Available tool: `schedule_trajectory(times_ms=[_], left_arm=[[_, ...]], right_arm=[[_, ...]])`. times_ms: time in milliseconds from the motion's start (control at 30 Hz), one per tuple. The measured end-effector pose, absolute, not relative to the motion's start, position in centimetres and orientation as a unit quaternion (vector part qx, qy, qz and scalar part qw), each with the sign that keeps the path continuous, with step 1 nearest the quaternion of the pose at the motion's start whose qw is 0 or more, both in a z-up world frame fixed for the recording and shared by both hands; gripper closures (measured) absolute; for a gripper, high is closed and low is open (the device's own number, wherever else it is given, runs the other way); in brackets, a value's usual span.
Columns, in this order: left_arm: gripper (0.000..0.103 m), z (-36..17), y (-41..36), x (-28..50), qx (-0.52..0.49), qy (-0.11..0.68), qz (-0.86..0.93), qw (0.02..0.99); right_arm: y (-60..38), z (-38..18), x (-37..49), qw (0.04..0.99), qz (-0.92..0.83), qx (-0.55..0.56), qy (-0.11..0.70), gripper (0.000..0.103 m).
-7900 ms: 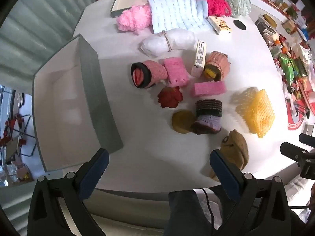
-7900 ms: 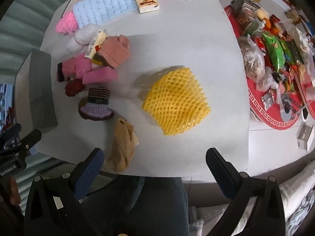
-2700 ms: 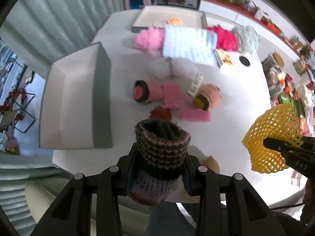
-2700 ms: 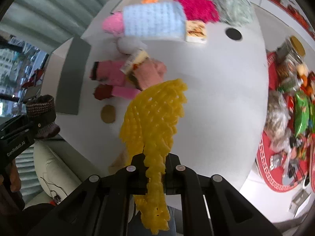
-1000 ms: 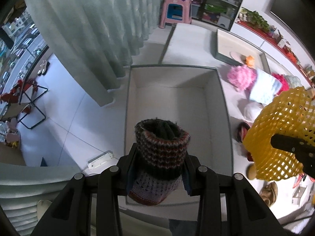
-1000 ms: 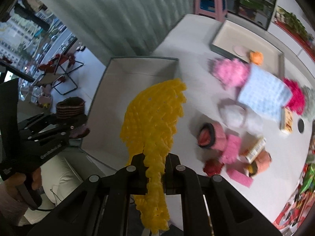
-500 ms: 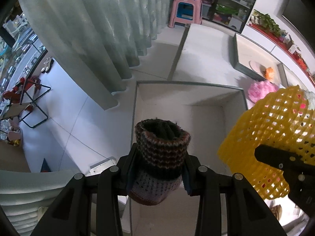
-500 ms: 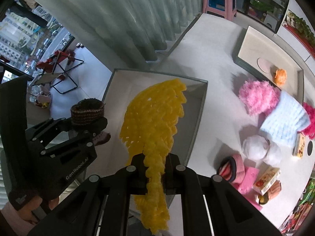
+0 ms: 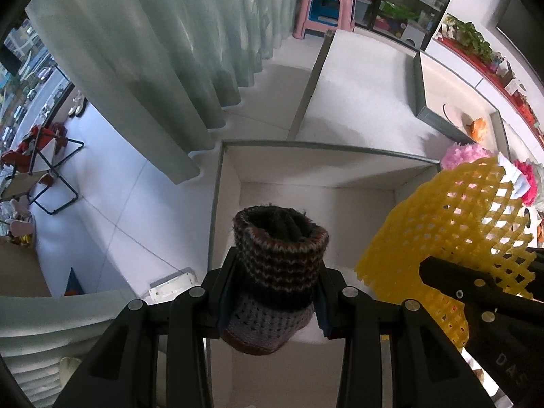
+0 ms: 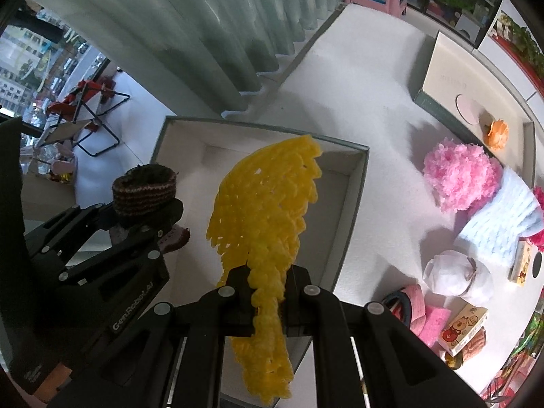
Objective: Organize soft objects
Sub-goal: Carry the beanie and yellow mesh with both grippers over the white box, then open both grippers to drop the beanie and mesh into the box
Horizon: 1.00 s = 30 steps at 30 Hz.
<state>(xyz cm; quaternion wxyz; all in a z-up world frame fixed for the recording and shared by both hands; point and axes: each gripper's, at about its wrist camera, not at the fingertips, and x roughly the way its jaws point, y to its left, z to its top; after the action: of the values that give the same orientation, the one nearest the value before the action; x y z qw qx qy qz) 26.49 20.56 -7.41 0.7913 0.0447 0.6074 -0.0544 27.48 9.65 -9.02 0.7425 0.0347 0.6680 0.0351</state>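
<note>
Both grippers are hanging over the open box (image 9: pixel 340 200), ready to drop their loads in. The left gripper (image 9: pixel 275 301) is squeezing a knit sock (image 9: pixel 277 261); the right gripper (image 10: pixel 265 301) is pinching a yellow net (image 10: pixel 268 204) beside it, nearer the box's right wall.

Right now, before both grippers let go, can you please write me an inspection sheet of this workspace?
Surface: white table; open white box at its edge.
Job's things: striped knitted sock and yellow foam net, both held above the box, not yet released.
Clutter: pink pompom, light blue knitted cloth, white bundle, cartoon carton, shallow tray with an orange flower.
Grippers: left gripper shut on the sock; right gripper shut on the net.
Cables: nothing seen.
Surroundings: grey-green curtain, pink stool, folding chair.
</note>
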Motion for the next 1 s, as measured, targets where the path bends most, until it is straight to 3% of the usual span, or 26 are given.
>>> schedule_trajectory(times_ms=[533,600,733,800,833,900,1000], left_arm=[[0.063,-9.1,20.1,27.0,0.046,0.622,-0.058,0.78],[0.054,-9.0,20.0,26.8,0.053,0.618,-0.061,0.782],[0.035,-8.7,20.2,26.6,0.064,0.613,-0.046,0.786],[0.02,-8.5,21.1,26.7,0.047,0.613,-0.039,0.787],[0.017,-8.4,21.4,26.7,0.039,0.613,-0.037,0.788],[0.01,-7.9,21.8,26.5,0.028,0.611,-0.035,0.79],[0.01,-7.1,21.2,26.2,0.046,0.602,-0.039,0.797]], right_arm=[[10.3,-11.1,28.5,0.731,0.032,0.014,0.682,0.093],[10.4,-11.0,28.4,0.731,0.032,0.011,0.681,0.091],[10.3,-10.5,28.3,0.732,0.011,-0.006,0.681,0.058],[9.8,-9.8,28.2,0.736,-0.009,-0.015,0.677,0.042],[9.6,-9.5,28.1,0.737,-0.015,-0.013,0.675,0.03],[9.0,-8.5,27.8,0.743,-0.018,0.0,0.669,0.016],[8.4,-7.6,26.9,0.742,-0.021,0.015,0.67,0.014]])
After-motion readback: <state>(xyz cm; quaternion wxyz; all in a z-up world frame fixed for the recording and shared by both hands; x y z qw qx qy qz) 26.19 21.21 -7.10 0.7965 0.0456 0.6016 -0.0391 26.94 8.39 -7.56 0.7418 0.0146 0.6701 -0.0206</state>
